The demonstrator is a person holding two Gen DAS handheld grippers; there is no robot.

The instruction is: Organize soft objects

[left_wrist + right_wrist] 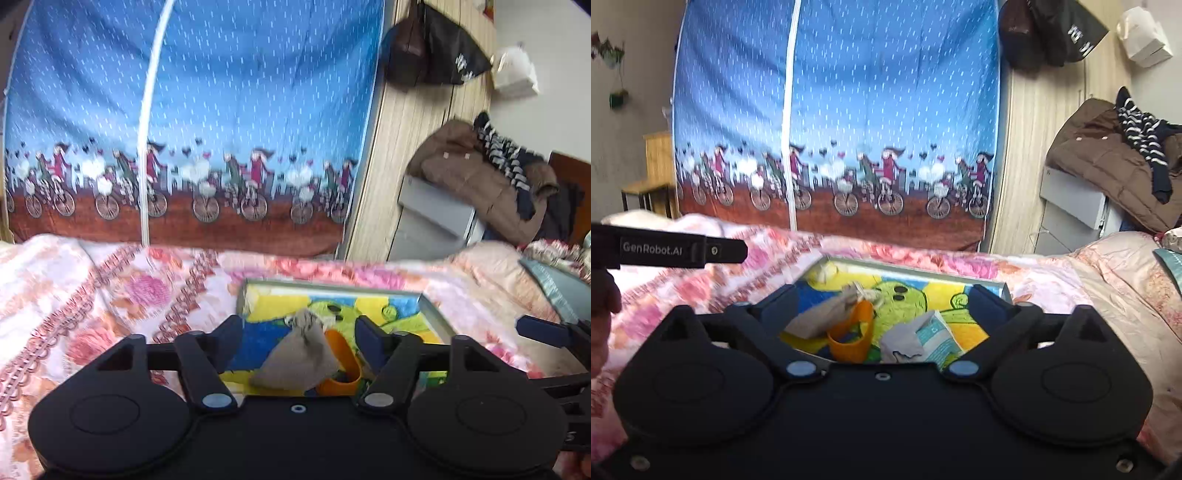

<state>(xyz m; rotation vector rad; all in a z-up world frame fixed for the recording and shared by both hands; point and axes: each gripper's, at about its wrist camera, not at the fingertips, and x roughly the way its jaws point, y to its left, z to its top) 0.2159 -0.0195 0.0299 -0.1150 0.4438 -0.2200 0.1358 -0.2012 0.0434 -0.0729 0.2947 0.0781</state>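
Both claws hang above a shallow tray (pixel 1004 287) that lies on a bed with a pink flowered cover (pixel 110 288). The tray has a bright cartoon towel (pixel 908 299) on its bottom. The left claw (pixel 297 338) is open, its two dark fingers stand well apart, and nothing is between its pads. Below it, in the tray, lies a small grey cloth pouch (pixel 299 356) with a tied top, and it touches an orange cup (pixel 341 369) that lies on its side. The right claw (pixel 882 308) is open very wide and it also holds nothing. Under it, in the right wrist view, the same pouch and cup are seen, and just beside the cup lies a light blue and white soft pack (pixel 936 338) with a crumpled grey piece on it. A blue wardrobe cover with cyclists (pixel 192 129) stands behind the bed
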